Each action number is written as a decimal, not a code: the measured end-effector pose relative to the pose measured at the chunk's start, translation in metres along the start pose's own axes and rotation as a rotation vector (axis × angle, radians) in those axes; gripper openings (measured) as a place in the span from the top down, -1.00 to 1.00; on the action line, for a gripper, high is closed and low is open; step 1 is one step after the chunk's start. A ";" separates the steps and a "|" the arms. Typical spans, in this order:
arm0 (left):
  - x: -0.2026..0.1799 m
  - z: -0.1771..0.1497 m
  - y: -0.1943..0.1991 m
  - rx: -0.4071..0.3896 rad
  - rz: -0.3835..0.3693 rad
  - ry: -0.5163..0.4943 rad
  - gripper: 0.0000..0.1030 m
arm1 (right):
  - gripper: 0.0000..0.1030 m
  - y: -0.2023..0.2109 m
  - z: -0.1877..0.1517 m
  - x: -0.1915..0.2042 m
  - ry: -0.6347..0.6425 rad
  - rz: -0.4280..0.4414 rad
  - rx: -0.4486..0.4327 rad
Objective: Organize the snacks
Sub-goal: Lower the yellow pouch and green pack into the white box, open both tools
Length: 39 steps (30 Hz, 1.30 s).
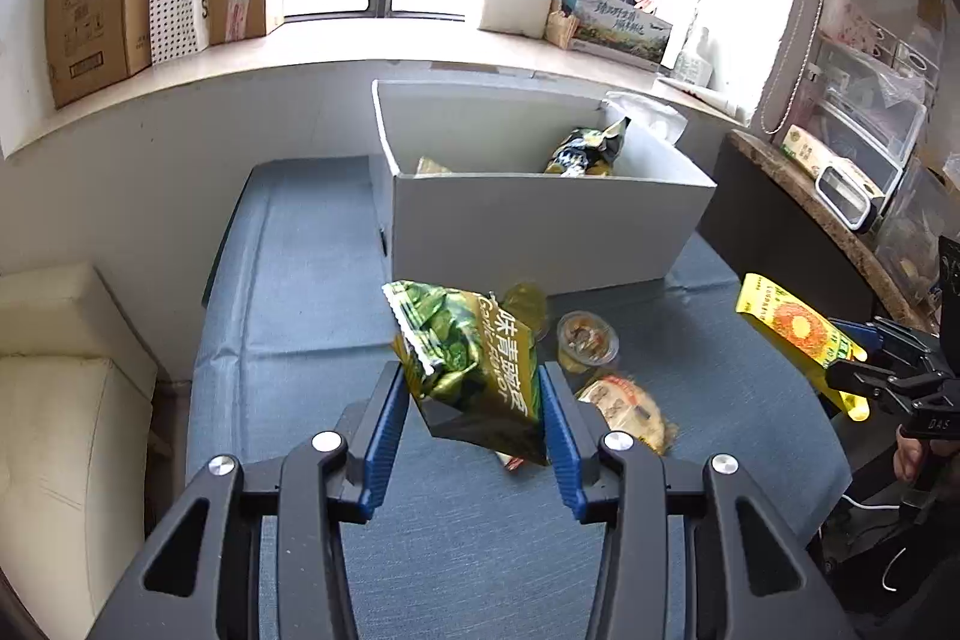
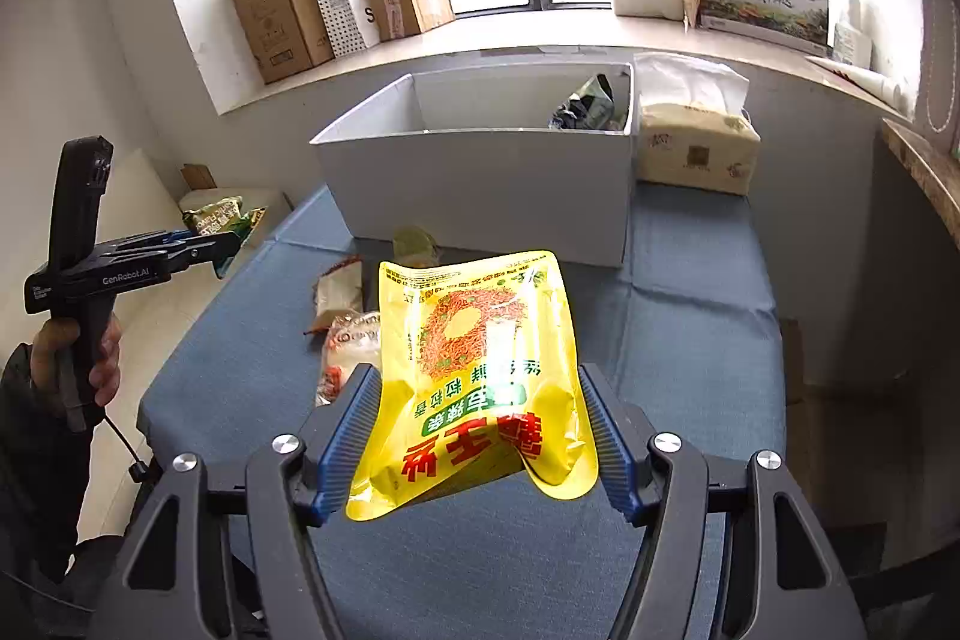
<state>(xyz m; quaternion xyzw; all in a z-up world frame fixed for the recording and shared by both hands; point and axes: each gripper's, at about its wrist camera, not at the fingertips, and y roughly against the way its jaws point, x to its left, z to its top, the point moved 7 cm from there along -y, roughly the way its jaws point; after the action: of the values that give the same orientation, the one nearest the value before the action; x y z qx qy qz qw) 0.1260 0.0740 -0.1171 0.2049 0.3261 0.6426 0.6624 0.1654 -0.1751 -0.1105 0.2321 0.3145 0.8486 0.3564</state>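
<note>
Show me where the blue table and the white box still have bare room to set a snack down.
Free: the blue table right of the yellow packet, up to the tissue pack; its left strip beside the white box; the box's left half. Crowded: the loose snacks before the box, and its right corner, around the dark bag.

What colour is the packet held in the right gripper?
Bright yellow packet with red and green print, clearest in the right wrist view.

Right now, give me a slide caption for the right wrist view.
Right tongs hold a yellow snack pouch above the blue table, facing the white box.
</note>
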 end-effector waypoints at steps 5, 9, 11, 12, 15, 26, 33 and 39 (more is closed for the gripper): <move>-0.016 0.044 0.004 -0.046 -0.020 -0.015 0.06 | -0.37 0.007 0.043 0.012 0.061 -0.012 -0.065; -0.026 0.081 0.001 -0.075 -0.032 -0.031 0.06 | -0.37 0.008 0.083 0.016 0.090 -0.015 -0.124; -0.030 0.100 -0.005 -0.079 -0.019 -0.036 0.06 | -0.37 0.005 0.103 0.015 0.092 -0.021 -0.145; -0.031 0.109 -0.009 -0.082 -0.016 -0.037 0.06 | -0.37 0.002 0.112 0.013 0.090 -0.021 -0.156; -0.032 0.132 -0.025 -0.081 0.001 -0.034 0.06 | -0.37 -0.012 0.140 0.006 0.084 -0.034 -0.166; -0.024 0.167 -0.098 -0.005 0.069 -0.033 0.06 | -0.37 -0.086 0.189 -0.039 -0.009 -0.040 -0.134; -0.011 0.157 -0.124 0.048 0.042 0.010 -1.00 | -0.77 -0.106 0.182 -0.047 -0.004 -0.048 -0.118; -0.009 0.146 -0.123 0.058 0.070 -0.009 -1.00 | -1.00 -0.091 0.177 -0.044 0.023 -0.055 -0.144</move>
<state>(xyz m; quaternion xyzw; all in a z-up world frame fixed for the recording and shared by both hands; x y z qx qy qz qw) 0.3159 0.0758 -0.0975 0.2385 0.3343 0.6546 0.6347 0.3446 -0.0927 -0.0592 0.1872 0.2628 0.8616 0.3919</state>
